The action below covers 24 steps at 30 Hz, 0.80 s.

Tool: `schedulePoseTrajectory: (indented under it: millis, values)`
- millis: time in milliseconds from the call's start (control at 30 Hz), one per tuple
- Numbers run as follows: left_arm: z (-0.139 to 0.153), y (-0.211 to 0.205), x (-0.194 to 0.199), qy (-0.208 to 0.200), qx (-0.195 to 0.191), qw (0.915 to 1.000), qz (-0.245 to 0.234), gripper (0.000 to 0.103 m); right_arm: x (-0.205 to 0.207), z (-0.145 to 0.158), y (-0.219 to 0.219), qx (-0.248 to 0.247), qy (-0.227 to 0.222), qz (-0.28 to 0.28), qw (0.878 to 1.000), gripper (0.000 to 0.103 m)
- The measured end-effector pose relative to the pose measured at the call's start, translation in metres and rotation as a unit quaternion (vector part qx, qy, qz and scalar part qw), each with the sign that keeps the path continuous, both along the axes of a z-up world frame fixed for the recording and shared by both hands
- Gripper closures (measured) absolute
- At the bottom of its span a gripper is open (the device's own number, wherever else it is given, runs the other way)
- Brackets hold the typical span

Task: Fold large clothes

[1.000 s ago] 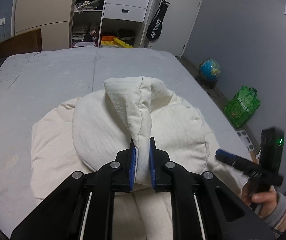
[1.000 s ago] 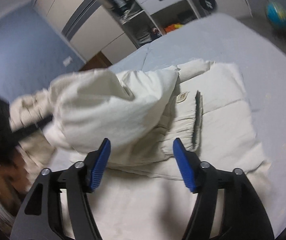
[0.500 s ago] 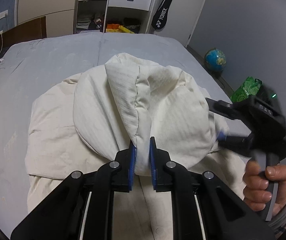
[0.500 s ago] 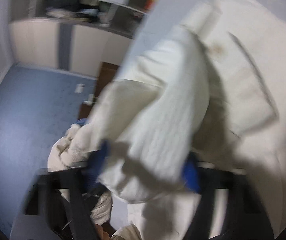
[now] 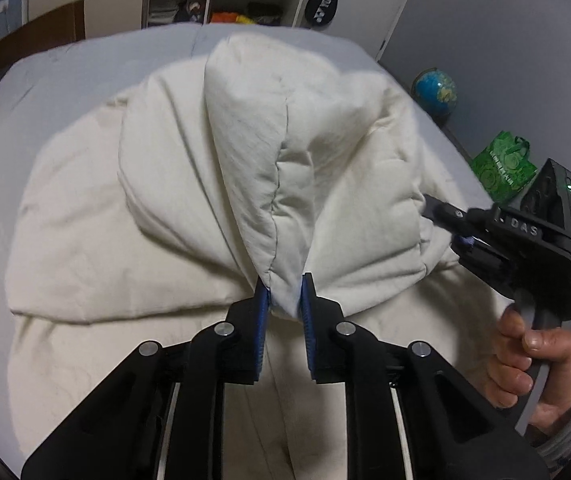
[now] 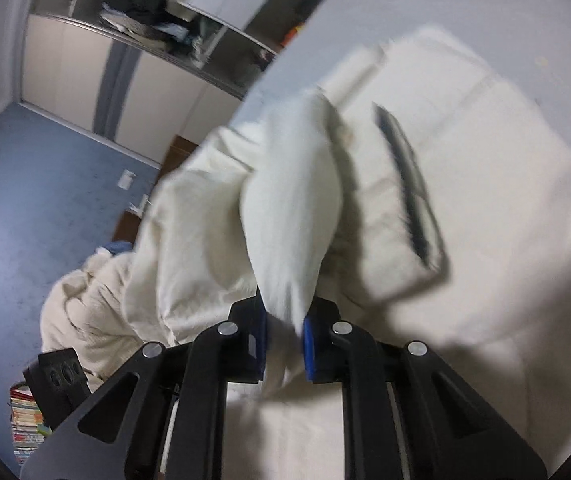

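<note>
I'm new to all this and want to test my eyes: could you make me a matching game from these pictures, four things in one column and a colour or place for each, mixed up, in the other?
Things:
1. padded garment
2. globe
3. shopping bag
4. bedsheet

Descriptions:
A. green, on the floor by the wall
B. cream, pinched in both tongs
C. grey, spread under the clothing
D. blue, on the floor beside the bed

Pairs: 1-B, 2-D, 3-A, 4-C. The left tongs and the right tongs each clamp a fold of the garment.
</note>
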<state>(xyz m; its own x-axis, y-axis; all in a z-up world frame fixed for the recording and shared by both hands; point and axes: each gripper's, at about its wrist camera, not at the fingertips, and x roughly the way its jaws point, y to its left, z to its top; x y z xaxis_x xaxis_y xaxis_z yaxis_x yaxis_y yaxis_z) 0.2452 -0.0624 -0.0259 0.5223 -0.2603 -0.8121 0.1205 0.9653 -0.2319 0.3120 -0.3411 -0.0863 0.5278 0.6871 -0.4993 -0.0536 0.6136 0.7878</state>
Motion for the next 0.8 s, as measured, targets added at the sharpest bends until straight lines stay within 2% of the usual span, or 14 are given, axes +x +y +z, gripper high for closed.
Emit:
schedulePoseTrajectory:
  millis: [67, 167, 267, 333, 400, 533, 700, 733, 800]
  values:
    - [-0.004, 0.002, -0.003, -0.003, -0.004, 1.0000, 0.005, 0.082, -0.003, 0.005, 0.004, -0.027, -0.008, 0.013, 1.000, 0.088]
    - [-0.006, 0.006, -0.008, -0.012, -0.015, 0.9998, 0.010, 0.081, -0.005, 0.026, 0.006, -0.073, -0.012, 0.022, 0.997, 0.076]
    - [-0.005, 0.006, -0.009, -0.013, -0.020, 0.9996, 0.011, 0.081, -0.015, 0.057, 0.003, -0.113, -0.054, 0.000, 0.992, 0.063]
    - [-0.002, 0.008, -0.009, -0.016, -0.022, 0.9996, 0.010, 0.081, -0.025, 0.077, 0.005, -0.128, -0.088, -0.011, 0.988, 0.049]
    - [0.000, 0.009, -0.012, -0.019, -0.024, 0.9995, 0.009, 0.081, -0.027, 0.094, 0.020, -0.134, -0.112, 0.017, 0.984, 0.042]
    - [0.003, 0.009, -0.018, -0.023, -0.025, 0.9994, 0.009, 0.081, -0.010, 0.099, 0.061, -0.153, -0.107, 0.084, 0.979, 0.042]
    - [0.006, 0.006, -0.023, -0.021, -0.024, 0.9995, 0.004, 0.081, 0.015, 0.086, 0.096, -0.218, -0.066, 0.118, 0.967, 0.043]
    - [0.008, 0.006, -0.022, -0.021, -0.024, 0.9995, 0.004, 0.081, 0.018, 0.081, 0.101, -0.227, -0.058, 0.125, 0.964, 0.052]
    - [0.014, 0.006, -0.022, -0.025, -0.028, 0.9993, 0.007, 0.081, 0.015, 0.074, 0.102, -0.230, -0.063, 0.130, 0.962, 0.079]
